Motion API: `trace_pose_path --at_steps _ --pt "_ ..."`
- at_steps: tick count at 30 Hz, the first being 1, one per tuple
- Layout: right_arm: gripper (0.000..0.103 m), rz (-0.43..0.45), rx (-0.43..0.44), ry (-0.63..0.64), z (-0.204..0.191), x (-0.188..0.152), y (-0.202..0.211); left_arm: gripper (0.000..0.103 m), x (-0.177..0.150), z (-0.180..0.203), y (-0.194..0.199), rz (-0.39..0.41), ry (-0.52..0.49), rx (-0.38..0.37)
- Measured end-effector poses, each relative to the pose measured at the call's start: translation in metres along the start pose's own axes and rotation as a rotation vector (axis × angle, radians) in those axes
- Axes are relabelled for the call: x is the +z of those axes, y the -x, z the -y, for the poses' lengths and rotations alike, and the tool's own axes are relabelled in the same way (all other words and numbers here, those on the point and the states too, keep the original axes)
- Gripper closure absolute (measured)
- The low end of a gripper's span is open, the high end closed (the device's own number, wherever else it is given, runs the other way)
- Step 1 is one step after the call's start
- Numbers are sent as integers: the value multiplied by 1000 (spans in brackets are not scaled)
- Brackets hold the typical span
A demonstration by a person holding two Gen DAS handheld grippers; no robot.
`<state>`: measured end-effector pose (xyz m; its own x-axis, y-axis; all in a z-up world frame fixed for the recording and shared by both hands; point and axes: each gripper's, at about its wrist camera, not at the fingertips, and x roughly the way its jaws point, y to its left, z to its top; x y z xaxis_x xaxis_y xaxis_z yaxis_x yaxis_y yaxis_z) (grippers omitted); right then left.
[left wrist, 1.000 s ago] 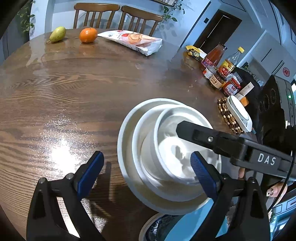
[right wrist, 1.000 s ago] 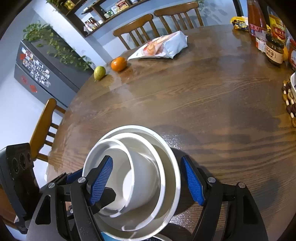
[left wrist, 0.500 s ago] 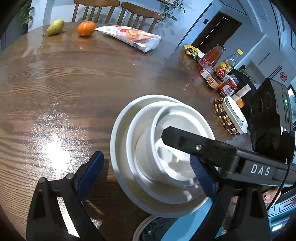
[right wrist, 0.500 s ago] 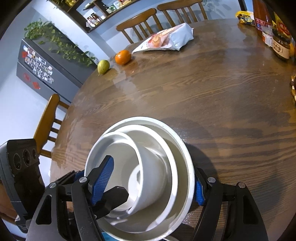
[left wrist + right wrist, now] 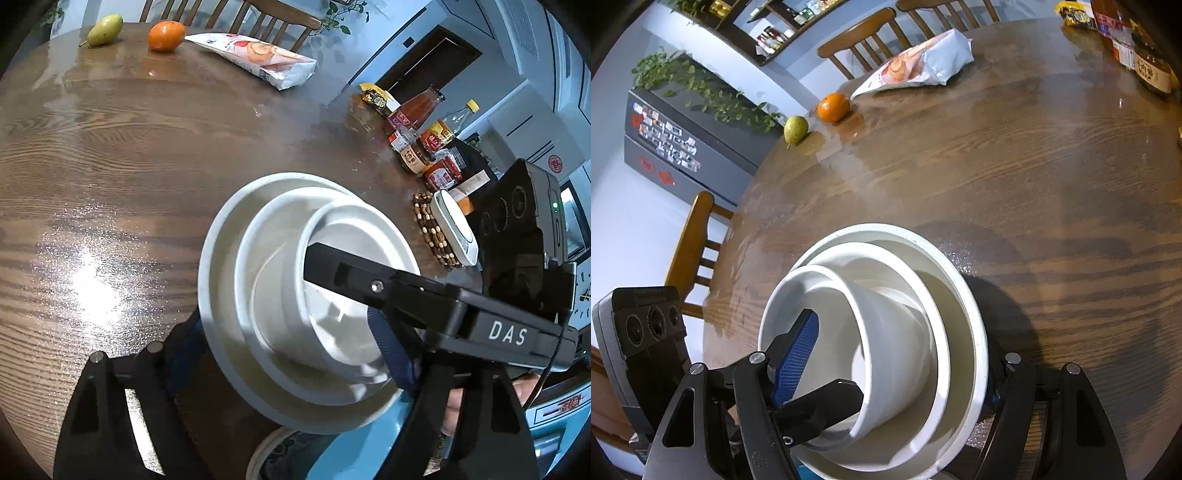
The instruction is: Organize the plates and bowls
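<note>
Bowls point(image 5: 325, 295) are tipping in their stack while the left gripper's point(image 5: 291, 350) jaws are closing and the right gripper's point(image 5: 897, 365) jaws are straddling them, so they could slide off the bench point(image 5: 129, 166).

— How many white ceramic bowls point(image 5: 332, 295) are nested there?

— Three, I make it: a wide outer one, a middle one, and a small deep one innermost.

— Fruit?

— One round orange point(image 5: 166, 30) and one green pear point(image 5: 105, 24), so two pieces.

— Packets?

— One white plastic snack bag point(image 5: 258, 55), plus one small yellow wrapped packet point(image 5: 376, 96).

— And the bottles and jars by the edge?

— Two tall bottles point(image 5: 419, 107), one red, one clear with a yellow cap. The labelled jars point(image 5: 415, 155) crowd together; four or so, I can't count them surely.

— Chairs?

— Three wooden chairs point(image 5: 864, 40) from the right side.

— Grippers?

— Two black grippers with blue pads point(image 5: 890, 365).
</note>
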<state>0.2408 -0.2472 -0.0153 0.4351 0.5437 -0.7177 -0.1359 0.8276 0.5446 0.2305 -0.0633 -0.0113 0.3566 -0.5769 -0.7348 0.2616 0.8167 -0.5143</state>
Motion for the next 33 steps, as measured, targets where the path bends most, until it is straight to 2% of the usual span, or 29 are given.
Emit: trace_pose_path --at_steps 4,11,26,33 --pt "29 1 -8 1 0 0 -1 25 -1 1 -3 -12 8 -15" --pt "39 -7 -12 10 -1 -2 -4 27 -2 2 -7 -30 13 -19" --pt "39 -21 -13 2 0 -4 -4 27 -4 1 -4 -38 8 -2" --pt "39 0 -92 22 -1 -5 -1 25 -5 0 -1 -17 6 49"
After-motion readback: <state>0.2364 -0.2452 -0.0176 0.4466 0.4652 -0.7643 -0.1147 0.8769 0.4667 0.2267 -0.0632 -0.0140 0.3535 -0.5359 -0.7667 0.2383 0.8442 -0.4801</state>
